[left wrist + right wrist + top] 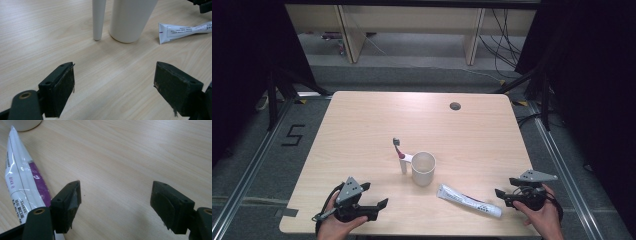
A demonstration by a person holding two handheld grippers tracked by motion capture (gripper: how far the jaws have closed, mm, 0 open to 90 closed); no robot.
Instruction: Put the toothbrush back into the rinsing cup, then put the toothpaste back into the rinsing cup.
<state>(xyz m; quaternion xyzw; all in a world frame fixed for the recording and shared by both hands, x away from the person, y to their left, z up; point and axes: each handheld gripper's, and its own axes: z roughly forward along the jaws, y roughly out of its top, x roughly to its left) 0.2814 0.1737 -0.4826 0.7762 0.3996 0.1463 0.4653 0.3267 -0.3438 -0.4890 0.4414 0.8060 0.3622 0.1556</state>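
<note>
Right gripper (116,202) jaws wide, empty; toothpaste tube (21,182) just outside its left jaw — likely light, soft, slick; grip mid-body.

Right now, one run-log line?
left hand-held gripper open | right hand-held gripper open | white toothpaste tube flat beside white plastic cup

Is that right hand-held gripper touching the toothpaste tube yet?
Apart. In the high view, bare table separates the right hand-held gripper from the toothpaste tube; its jaws stand open with nothing between them.
</note>
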